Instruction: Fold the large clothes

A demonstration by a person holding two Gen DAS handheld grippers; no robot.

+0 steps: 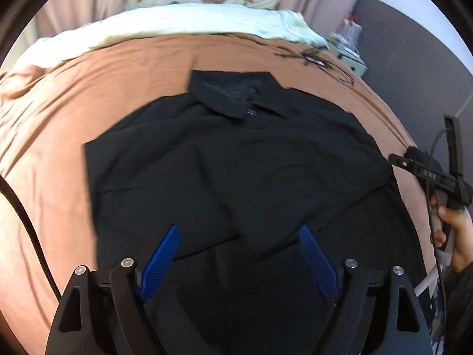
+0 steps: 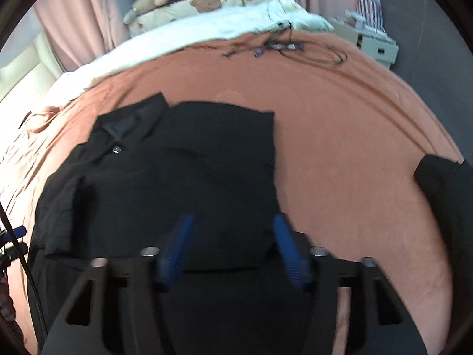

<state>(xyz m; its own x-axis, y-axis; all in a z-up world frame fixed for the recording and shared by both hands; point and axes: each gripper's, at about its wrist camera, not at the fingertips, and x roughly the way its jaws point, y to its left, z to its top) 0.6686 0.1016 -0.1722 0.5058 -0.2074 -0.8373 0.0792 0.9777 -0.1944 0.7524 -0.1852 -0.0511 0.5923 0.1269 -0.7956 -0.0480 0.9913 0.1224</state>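
A bed covered in a rust-brown sheet [image 2: 340, 136] carries a black collared shirt [image 1: 224, 159], spread flat just ahead of the left gripper [image 1: 239, 236]. Far beyond the shirt lie a tangle of black cables [image 2: 295, 48] and a white blanket [image 1: 183, 22].

Both wrist views close, angled down over same black shirt [image 1: 236, 162], bed [image 2: 340, 148]

Soft even indoor light, brighter at upper left of right wrist view. Strong fisheye bending, dark vignette corners. Motion blur throughout; black shirt [image 1: 236, 162] detail lost.
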